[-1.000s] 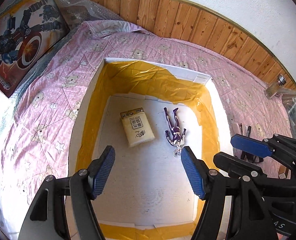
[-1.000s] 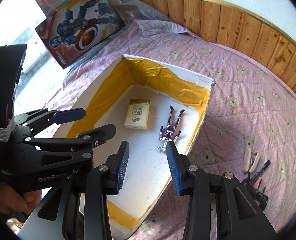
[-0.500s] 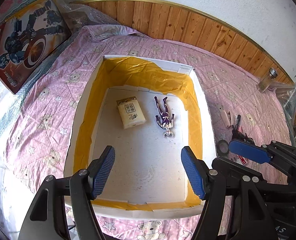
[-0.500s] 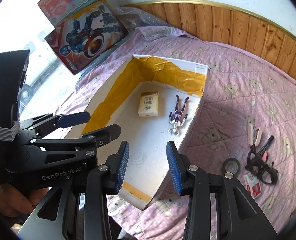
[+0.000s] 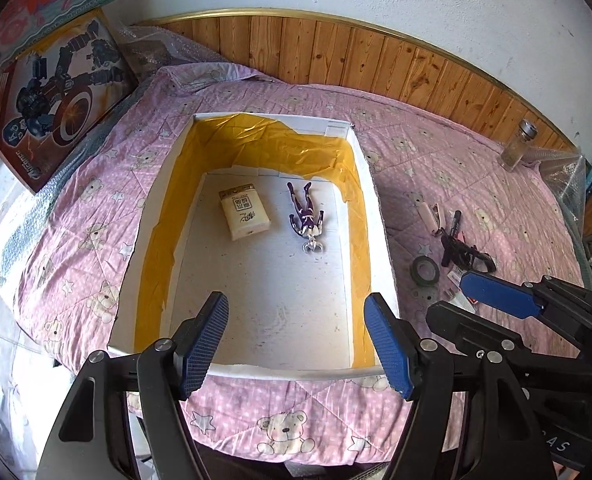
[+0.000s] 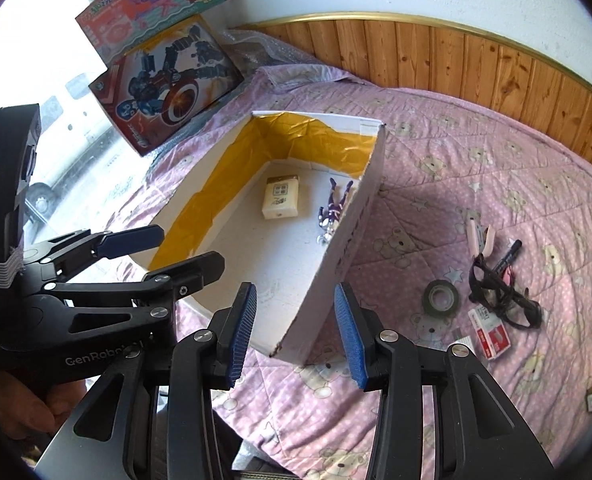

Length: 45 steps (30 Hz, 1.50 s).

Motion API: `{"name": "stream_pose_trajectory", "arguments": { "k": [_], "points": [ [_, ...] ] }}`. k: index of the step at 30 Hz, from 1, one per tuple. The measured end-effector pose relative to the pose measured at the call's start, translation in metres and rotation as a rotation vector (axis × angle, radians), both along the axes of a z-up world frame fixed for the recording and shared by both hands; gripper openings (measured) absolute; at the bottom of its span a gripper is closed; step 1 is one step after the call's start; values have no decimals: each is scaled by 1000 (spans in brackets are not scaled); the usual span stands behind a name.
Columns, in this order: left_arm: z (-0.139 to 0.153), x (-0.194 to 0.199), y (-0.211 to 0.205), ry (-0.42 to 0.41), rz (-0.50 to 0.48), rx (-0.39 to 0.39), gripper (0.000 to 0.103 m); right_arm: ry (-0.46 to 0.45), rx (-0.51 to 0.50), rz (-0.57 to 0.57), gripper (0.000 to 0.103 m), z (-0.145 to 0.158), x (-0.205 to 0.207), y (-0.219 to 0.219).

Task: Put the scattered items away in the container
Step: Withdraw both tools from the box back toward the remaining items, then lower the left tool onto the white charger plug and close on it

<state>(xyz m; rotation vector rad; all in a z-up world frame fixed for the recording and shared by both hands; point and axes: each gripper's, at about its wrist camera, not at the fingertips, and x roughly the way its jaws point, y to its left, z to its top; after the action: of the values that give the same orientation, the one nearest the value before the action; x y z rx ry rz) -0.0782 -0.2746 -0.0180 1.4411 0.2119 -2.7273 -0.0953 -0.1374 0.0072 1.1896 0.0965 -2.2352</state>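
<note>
White box [image 5: 379,236] with yellow lining sitting ahead of both grippers, pack [image 5: 244,212] and figure [image 5: 306,216] lying inside.
Left gripper [image 5: 296,344] and right gripper [image 6: 294,334] both hovering with fingers spread, gripping nothing. Tape roll [image 6: 441,298], marker [image 6: 509,256], black straps [image 6: 495,294] and red-white cards [image 6: 489,334] lying on the pink quilt [image 6: 455,184], right of the right fingers, outside the box.
</note>
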Motion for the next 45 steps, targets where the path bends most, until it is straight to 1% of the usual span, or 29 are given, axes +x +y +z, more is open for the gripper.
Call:
{"name": "stream_pose_trajectory", "arguments": {
  "k": [2,7,13,21,28,35,39,45],
  "points": [
    [0,6,9,13,-7,-27,71,9,9,-16,44,-3,6,8],
    [2,18,32,31,-43,-52,71,23,9,-65,44,-10,19,33],
    [-1,24,55,27,-85,-37,71,-5,-25,-120,44,-17,25,63],
    [-8,28,80,8,-119,-33,71,-3,-41,-153,44,-19,32,88],
    [-14,28,100,-3,-151,-11,72,-24,-55,-206,44,-28,34,116],
    [-26,21,127,-30,-197,11,73,-58,-80,-302,44,-42,24,159],
    [-37,12,141,-57,-218,23,73,-78,-76,-331,44,-51,16,176],
    [-60,-8,156,-113,-224,75,73,-109,-72,-348,44,-65,0,193]
  ]
}}
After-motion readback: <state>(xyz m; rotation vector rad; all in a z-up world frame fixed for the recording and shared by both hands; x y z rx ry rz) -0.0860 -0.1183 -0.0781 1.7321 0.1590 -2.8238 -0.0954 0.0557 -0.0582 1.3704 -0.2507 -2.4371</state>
